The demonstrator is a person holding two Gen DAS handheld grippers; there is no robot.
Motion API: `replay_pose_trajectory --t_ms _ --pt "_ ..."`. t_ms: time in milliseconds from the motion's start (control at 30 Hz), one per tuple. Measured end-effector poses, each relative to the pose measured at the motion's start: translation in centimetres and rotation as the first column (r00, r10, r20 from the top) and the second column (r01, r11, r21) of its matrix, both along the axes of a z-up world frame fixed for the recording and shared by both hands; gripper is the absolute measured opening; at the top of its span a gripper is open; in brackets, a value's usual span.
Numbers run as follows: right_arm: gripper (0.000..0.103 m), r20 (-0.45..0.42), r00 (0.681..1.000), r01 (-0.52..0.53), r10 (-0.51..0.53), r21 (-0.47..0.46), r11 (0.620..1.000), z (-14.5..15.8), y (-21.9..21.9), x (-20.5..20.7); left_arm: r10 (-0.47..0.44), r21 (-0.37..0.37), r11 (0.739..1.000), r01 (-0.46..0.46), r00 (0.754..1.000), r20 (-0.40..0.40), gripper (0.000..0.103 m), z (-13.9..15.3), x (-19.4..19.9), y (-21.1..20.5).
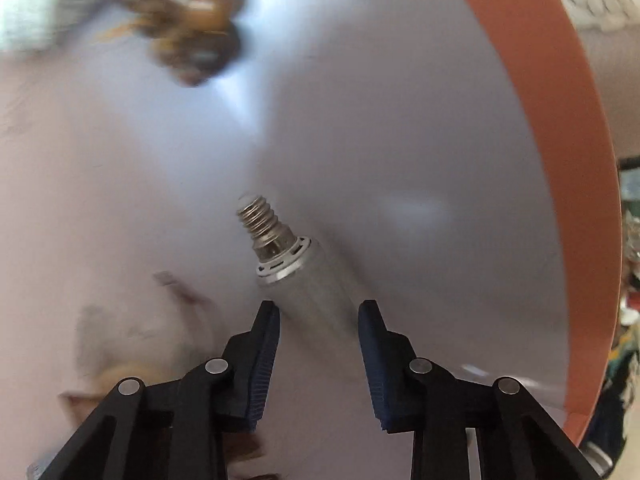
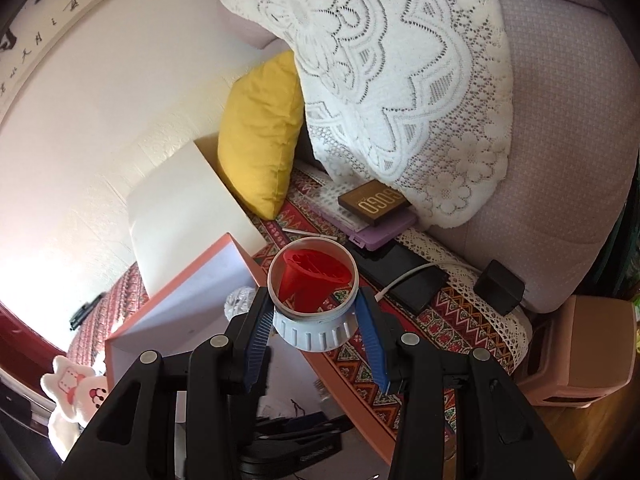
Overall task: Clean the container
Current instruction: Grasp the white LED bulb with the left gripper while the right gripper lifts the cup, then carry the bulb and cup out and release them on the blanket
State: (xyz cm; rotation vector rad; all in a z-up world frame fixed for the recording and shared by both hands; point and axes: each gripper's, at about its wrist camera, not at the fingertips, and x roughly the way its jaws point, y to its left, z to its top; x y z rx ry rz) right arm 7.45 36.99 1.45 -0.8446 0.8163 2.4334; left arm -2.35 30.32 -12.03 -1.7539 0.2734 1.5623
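Note:
The left wrist view looks into a box with a salmon rim (image 1: 560, 160) and a white inside. My left gripper (image 1: 320, 312) is shut on a silver metal cylinder (image 1: 308, 296) whose threaded tip (image 1: 260, 220) points into the box. Blurred brown scraps (image 1: 188, 24) and a blurred white wad (image 1: 36, 4) lie at the box's far left. In the right wrist view my right gripper (image 2: 314, 300) is shut on a clear round container with a white ribbed collar (image 2: 316, 332). It holds a red funnel-shaped insert (image 2: 312, 276) and hangs above the open box (image 2: 192, 276).
A sofa with a patterned cover holds a yellow cushion (image 2: 260, 136), a lace cloth (image 2: 400, 80), a brown box (image 2: 372, 204) on a purple case (image 2: 380, 234), a black phone with white cable (image 2: 408, 280) and a black charger (image 2: 498, 288). A pink bin (image 2: 580, 348) stands right, a plush toy (image 2: 76, 392) left.

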Motion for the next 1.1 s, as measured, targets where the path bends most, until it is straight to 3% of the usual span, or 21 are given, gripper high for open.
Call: replay_pose_trajectory --t_ms 100,200,267,300,367,400,433,500,533,733,833,1000,1033,1100 --pt "0.045 -0.001 1.000 0.006 -0.006 0.001 1.000 0.1 0.2 0.2 0.053 -0.033 0.998 -0.056 0.995 -0.089 0.021 1.6 -1.0 -1.9" --pt "0.045 0.001 1.000 0.008 -0.008 -0.003 1.000 0.0 0.2 0.1 0.069 -0.082 0.994 -0.078 0.991 -0.112 0.029 1.8 -1.6 -2.2" --pt "0.045 0.004 1.000 0.008 -0.008 -0.006 1.000 -0.1 0.3 0.0 0.078 -0.115 0.989 -0.093 0.989 -0.128 0.059 1.9 -1.9 -2.4" --pt "0.045 0.007 1.000 0.005 -0.005 -0.007 1.000 -0.2 0.2 -0.2 0.058 -0.132 0.988 -0.077 0.988 -0.140 0.064 1.4 -1.6 -1.8" --pt "0.045 0.013 1.000 -0.002 0.002 -0.005 1.000 -0.2 0.1 -0.4 0.008 -0.130 0.991 -0.029 0.987 -0.159 0.090 0.8 -0.5 -0.5" --pt "0.045 0.016 1.000 -0.005 0.005 -0.001 1.000 -0.2 0.0 -0.5 -0.005 -0.138 0.990 -0.024 0.980 -0.201 0.090 0.9 -0.1 0.0" --pt "0.045 0.019 1.000 -0.008 0.008 0.002 1.000 -0.2 -0.1 -0.6 -0.017 -0.146 0.989 -0.019 0.970 -0.243 0.083 1.0 0.3 0.4" --pt "0.045 0.007 1.000 -0.009 0.009 0.010 1.000 0.1 -0.2 -0.5 0.027 -0.089 0.995 -0.047 0.976 -0.214 0.031 1.8 -0.3 -0.6" --pt "0.045 0.001 1.000 -0.010 0.010 0.014 1.000 0.3 -0.3 -0.4 0.049 -0.060 0.996 -0.062 0.979 -0.198 0.027 2.2 -0.6 -1.1" --pt "0.045 -0.057 0.998 -0.001 0.002 0.022 1.000 1.7 -1.0 -0.2 0.119 0.087 0.991 -0.105 0.975 -0.187 0.027 6.4 -1.0 -6.8" --pt "0.045 -0.079 0.996 -0.031 0.033 0.026 0.999 2.6 -2.4 -0.8 0.149 0.166 0.980 -0.111 0.958 -0.244 0.027 10.5 -0.6 -10.1" --pt "0.045 -0.133 0.982 -0.125 0.131 0.054 0.991 5.1 -6.9 -2.4 0.236 0.301 0.946 -0.121 0.893 -0.383 0.027 16.3 -0.4 -15.6" --pt "0.045 -0.146 0.977 -0.148 0.156 0.061 0.987 5.7 -8.1 -2.7 0.260 0.320 0.939 -0.129 0.873 -0.412 0.027 17.4 -0.3 -14.8" --pt "0.045 -0.172 0.963 -0.199 0.209 0.077 0.977 6.9 -10.8 -3.5 0.302 0.346 0.928 -0.139 0.824 -0.480 0.028 19.8 -1.4 -17.1"
